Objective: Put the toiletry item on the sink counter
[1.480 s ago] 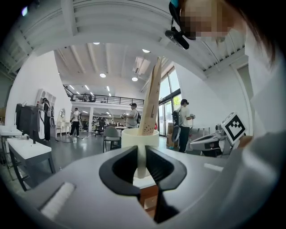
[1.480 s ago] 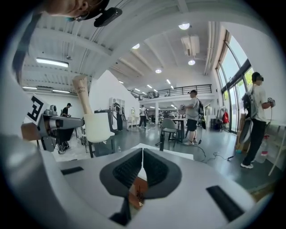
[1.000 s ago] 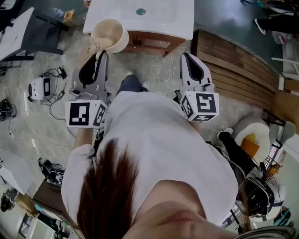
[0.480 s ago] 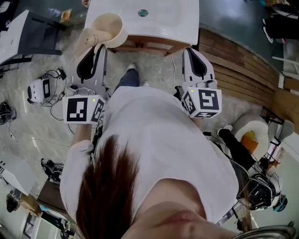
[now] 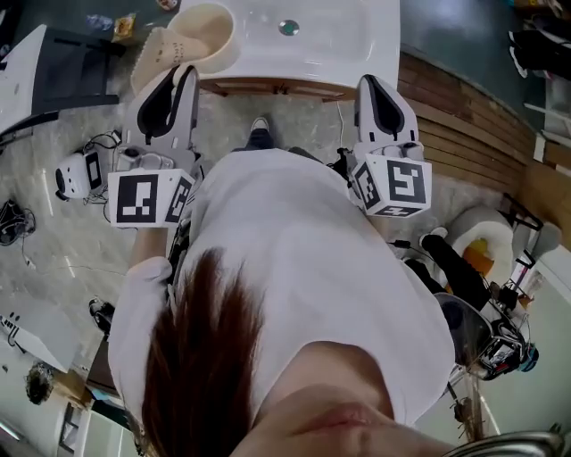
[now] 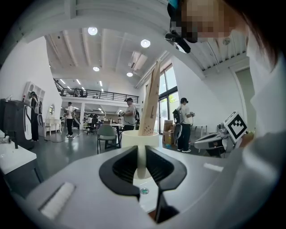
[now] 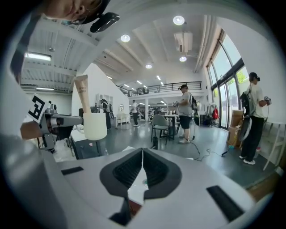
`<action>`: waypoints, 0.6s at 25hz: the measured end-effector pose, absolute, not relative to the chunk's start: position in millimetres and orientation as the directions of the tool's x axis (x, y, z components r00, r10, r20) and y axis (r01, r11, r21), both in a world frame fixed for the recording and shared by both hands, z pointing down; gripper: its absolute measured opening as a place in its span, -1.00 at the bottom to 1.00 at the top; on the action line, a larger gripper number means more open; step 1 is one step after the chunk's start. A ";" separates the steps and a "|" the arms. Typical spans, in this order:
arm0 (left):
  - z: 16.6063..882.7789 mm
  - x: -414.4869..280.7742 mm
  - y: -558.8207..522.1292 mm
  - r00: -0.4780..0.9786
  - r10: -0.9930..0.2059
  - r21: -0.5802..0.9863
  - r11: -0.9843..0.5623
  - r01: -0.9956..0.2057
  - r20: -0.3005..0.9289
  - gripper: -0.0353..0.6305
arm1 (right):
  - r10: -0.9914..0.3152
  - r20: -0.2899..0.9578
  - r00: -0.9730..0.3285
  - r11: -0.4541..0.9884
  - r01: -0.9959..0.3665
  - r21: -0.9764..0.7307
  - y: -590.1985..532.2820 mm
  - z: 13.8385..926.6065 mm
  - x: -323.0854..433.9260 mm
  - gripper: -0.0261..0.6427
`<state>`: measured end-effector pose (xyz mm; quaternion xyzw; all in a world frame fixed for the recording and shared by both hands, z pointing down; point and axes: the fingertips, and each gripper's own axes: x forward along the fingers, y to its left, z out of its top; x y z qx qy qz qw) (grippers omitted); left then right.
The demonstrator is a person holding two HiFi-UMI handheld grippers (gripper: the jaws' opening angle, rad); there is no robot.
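Note:
A cream cup with a beige toiletry tube leaning in it hangs at the left corner of the white sink counter. My left gripper is shut on the cup's rim. In the left gripper view the cup wall stands between the jaws of the left gripper, and the tube rises above it. My right gripper is shut on nothing, just short of the counter's front edge. The right gripper view shows the right gripper with its jaws together, and the cup off to its left.
The basin drain lies mid-counter. A wooden slatted platform lies right of the counter. A small white device and cables lie on the floor at left. A dark table stands far left. People stand across the hall.
Both grippers have moved forward toward the sink counter. The cup with the tube has gone along in the left gripper and now sits at the counter's left corner.

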<state>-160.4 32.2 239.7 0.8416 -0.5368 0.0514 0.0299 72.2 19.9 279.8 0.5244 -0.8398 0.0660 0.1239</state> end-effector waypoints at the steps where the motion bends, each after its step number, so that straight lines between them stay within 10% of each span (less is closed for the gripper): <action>1: 242.9 -164.3 28.4 0.422 -0.898 0.001 -0.425 -0.905 0.125 -0.73 | -0.867 0.279 -0.412 0.433 -0.901 0.015 16.8 281.8 69.6 -0.89; 15: 262.5 -183.7 -9.9 0.439 -0.886 0.039 -0.438 -0.898 0.147 -0.73 | -0.859 0.313 -0.405 0.427 -0.904 0.001 -16.4 296.1 44.6 -0.89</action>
